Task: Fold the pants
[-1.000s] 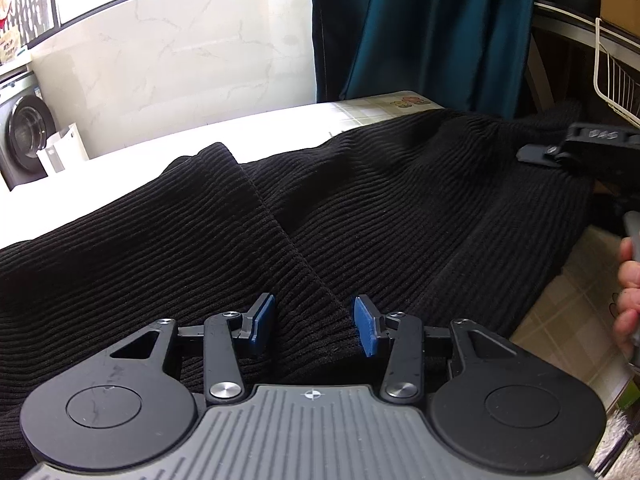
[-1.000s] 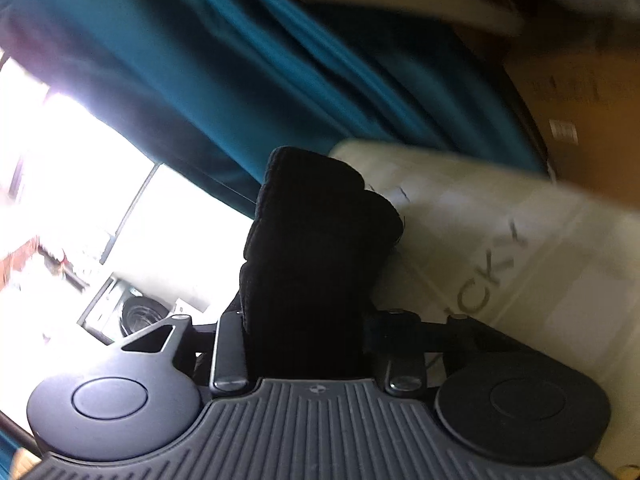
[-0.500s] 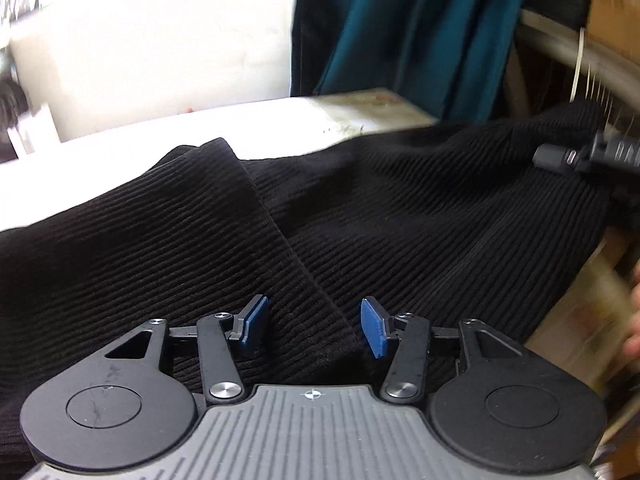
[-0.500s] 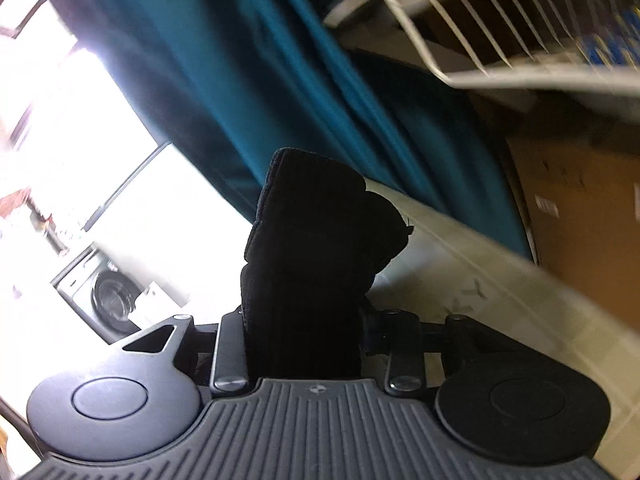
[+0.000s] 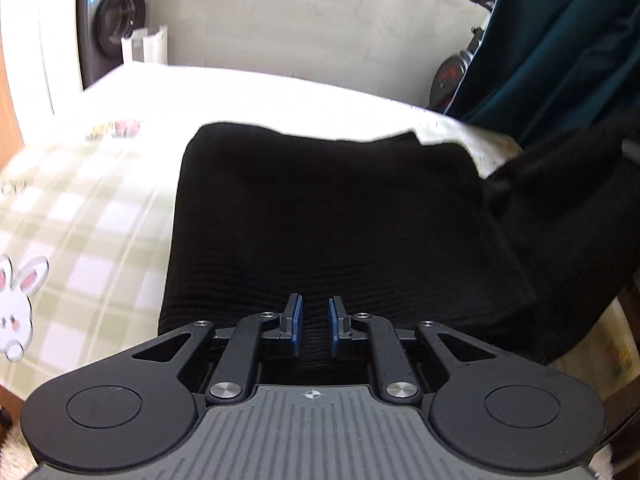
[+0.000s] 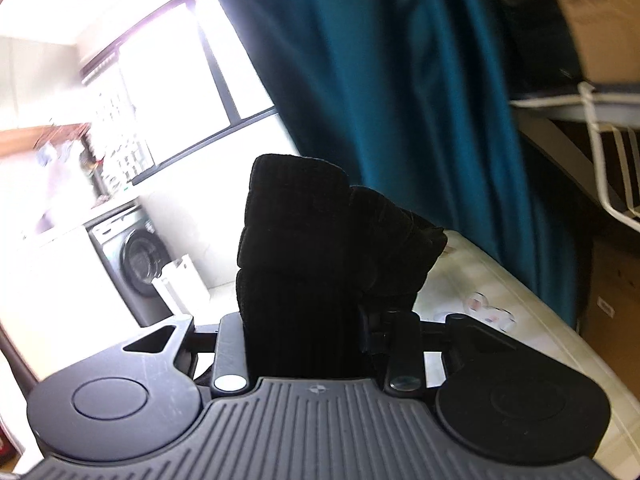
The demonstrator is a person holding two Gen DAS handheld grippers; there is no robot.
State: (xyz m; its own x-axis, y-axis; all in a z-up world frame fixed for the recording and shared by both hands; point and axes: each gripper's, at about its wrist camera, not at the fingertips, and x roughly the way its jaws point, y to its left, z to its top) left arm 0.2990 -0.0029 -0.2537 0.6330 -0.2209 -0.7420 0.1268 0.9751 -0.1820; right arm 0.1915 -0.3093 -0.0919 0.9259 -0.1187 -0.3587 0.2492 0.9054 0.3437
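The black ribbed pants [image 5: 328, 220] lie on a checked tablecloth [image 5: 80, 208], with one side lifted at the right. My left gripper [image 5: 314, 328] has its blue pads [image 5: 297, 326] close together over the near edge of the pants, pinching a ridge of the fabric. My right gripper [image 6: 316, 332] is shut on a thick bunch of the pants [image 6: 320, 248], which stands up between its fingers and hides the fingertips.
A teal curtain [image 5: 560, 40] hangs at the right, also in the right wrist view [image 6: 400, 80]. A washing machine [image 5: 112, 24] stands at the back left. A white wire rack [image 6: 608, 168] and a cardboard box [image 6: 600, 12] are at the right.
My left gripper has closed from wide open to nearly shut on the pants' near edge and its view has swung left. My right gripper keeps its hold and has swung round with the fabric.
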